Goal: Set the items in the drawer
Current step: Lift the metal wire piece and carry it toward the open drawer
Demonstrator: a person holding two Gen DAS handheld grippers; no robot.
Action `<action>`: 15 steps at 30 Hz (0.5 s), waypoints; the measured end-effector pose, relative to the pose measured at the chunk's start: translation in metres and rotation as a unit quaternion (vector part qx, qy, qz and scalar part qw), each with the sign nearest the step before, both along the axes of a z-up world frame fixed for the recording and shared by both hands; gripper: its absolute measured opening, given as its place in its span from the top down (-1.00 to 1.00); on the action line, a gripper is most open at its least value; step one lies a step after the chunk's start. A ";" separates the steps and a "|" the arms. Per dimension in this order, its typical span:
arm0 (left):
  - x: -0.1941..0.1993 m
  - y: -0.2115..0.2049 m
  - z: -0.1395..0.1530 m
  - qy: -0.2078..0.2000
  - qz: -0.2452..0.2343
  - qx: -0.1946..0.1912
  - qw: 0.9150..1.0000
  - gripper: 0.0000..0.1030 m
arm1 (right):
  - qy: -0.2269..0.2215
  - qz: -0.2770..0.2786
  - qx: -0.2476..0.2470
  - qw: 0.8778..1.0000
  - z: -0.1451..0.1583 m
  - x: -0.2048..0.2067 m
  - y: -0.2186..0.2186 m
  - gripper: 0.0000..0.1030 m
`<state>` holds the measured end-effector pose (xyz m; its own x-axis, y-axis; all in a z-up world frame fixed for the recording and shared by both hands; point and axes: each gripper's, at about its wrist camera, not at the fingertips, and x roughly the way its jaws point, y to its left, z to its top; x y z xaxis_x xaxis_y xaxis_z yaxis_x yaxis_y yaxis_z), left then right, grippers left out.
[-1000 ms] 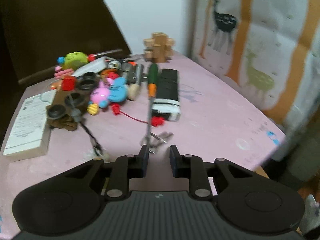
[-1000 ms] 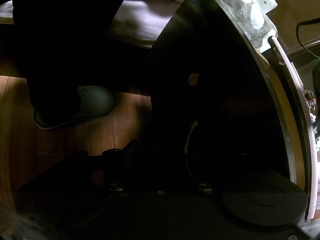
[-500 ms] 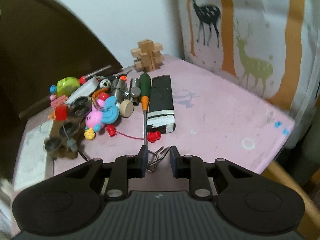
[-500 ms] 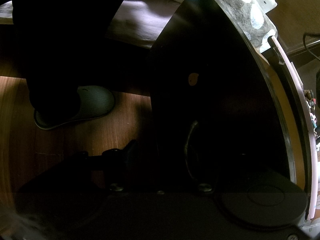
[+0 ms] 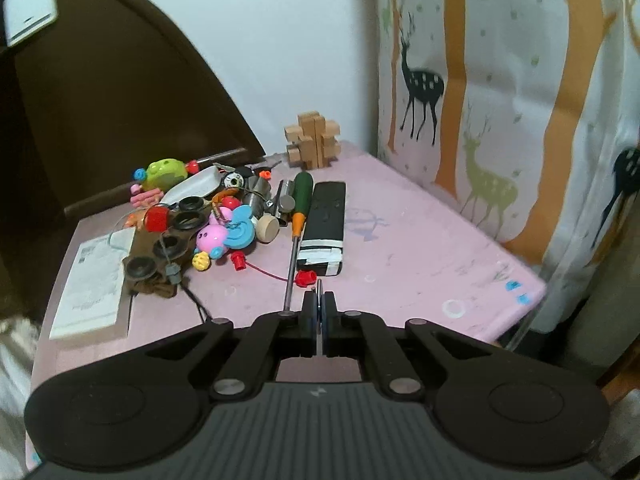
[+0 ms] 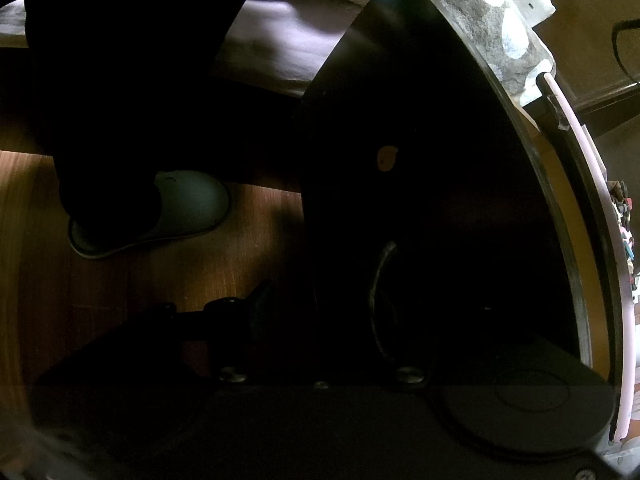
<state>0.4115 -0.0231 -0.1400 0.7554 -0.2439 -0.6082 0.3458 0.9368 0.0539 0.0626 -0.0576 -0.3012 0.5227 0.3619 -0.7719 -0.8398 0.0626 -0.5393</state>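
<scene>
The left claw [image 5: 319,312] is closed on a thin metal piece [image 5: 319,300], seen edge-on between its jaws above the near part of the pink worktop [image 5: 420,248]; what the piece is cannot be told. Left of it lies a screwdriver [image 5: 298,220], beside the toy pile [image 5: 192,216]. To carry well, I would keep the squeeze firm and the claw level, since so thin a thing could pivot or slip. The right claw [image 6: 320,300] sits in deep shadow at the dark drawer front [image 6: 420,160], near its curved handle [image 6: 378,300]; I cannot tell whether it grips
</scene>
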 end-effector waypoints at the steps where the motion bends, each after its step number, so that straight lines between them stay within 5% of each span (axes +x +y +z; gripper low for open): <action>1: -0.004 0.003 0.003 0.003 0.003 -0.010 1.000 0.97 | 0.000 0.000 0.000 1.000 0.000 0.000 0.000 -0.07; 9: -0.054 0.009 0.006 0.034 -0.002 -0.043 0.998 0.97 | 0.000 0.000 -0.001 1.000 0.000 0.001 0.000 -0.07; 15: -0.083 0.003 -0.034 0.110 -0.018 -0.019 0.994 0.97 | 0.000 -0.001 -0.001 1.000 0.000 0.000 0.000 -0.07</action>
